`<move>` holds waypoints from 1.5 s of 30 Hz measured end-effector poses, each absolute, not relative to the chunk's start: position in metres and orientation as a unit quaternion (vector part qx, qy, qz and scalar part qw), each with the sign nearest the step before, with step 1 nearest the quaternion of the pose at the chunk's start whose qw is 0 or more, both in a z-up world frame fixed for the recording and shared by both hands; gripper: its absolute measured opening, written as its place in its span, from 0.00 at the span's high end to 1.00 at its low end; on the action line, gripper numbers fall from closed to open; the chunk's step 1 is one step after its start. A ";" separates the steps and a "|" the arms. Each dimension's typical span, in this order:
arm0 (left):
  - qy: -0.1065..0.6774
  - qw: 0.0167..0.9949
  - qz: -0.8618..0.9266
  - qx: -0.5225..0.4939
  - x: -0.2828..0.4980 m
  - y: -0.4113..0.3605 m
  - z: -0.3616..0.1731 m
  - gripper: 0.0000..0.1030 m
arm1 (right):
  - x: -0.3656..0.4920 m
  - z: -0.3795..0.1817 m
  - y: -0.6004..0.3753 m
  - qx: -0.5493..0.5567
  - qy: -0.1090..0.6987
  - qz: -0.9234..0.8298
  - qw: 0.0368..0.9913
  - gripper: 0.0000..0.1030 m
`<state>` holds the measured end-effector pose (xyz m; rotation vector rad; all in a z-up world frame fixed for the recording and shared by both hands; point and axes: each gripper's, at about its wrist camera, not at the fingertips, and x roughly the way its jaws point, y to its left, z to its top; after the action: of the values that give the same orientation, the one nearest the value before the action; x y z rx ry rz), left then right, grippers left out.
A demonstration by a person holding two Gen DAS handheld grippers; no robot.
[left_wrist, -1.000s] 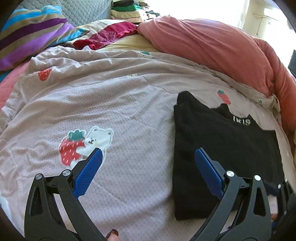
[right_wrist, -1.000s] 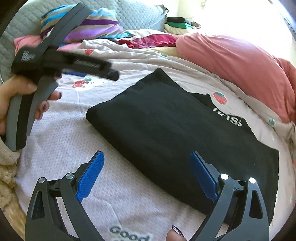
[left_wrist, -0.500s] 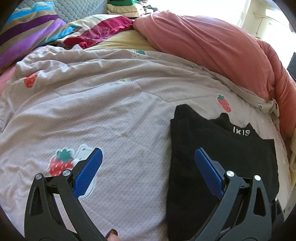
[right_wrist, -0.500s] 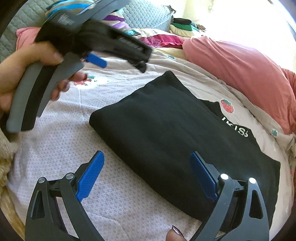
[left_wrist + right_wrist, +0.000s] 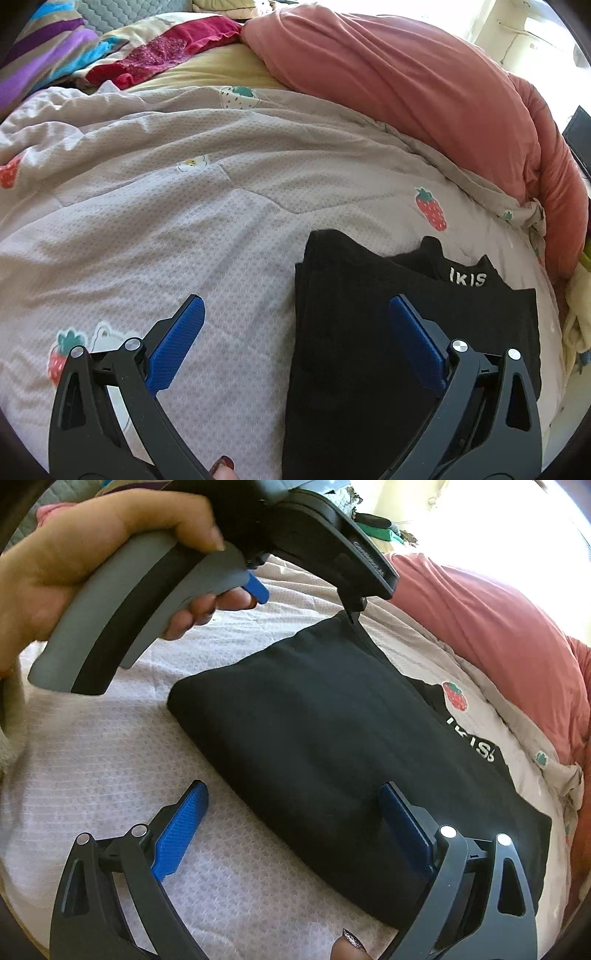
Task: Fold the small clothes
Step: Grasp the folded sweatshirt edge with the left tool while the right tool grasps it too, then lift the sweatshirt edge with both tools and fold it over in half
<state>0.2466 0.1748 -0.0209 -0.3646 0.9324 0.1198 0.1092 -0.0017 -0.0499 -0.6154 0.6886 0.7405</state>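
Bed (image 5: pixel 155 206) with strawberry-print quilt, pink duvet (image 5: pixel 424 85) along far edge. Folded black top (image 5: pixel 332 738) lying flat toward right side. Left gripper (image 5: pixel 295 332) wide open over its left edge; right gripper (image 5: pixel 291 816) gaping too, straddling near edge, empty.

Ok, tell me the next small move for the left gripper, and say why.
Probably lower the left gripper onto the near left edge of the black shirt and pinch it. Both it and the right gripper hang open, holding nothing, and the shirt lies partly folded on the bedspread, its printed collar poking out.
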 end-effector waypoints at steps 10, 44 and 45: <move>0.458 0.864 0.067 -0.198 0.253 0.197 -0.034 0.09 | 0.123 -0.057 0.025 -0.322 0.302 0.327 0.836 0.11; 0.472 0.837 -0.070 -0.270 0.256 0.132 -0.047 0.70 | 0.110 -0.014 -0.025 -0.204 0.227 0.334 0.892 0.91; 0.469 0.840 -0.069 -0.264 0.255 0.129 -0.045 0.74 | 0.111 -0.014 -0.027 -0.201 0.226 0.333 0.893 0.91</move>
<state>0.2552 0.1293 -0.0446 -0.5588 0.9914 -0.1453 0.1114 -0.0275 -0.0140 -0.4176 0.4690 0.6917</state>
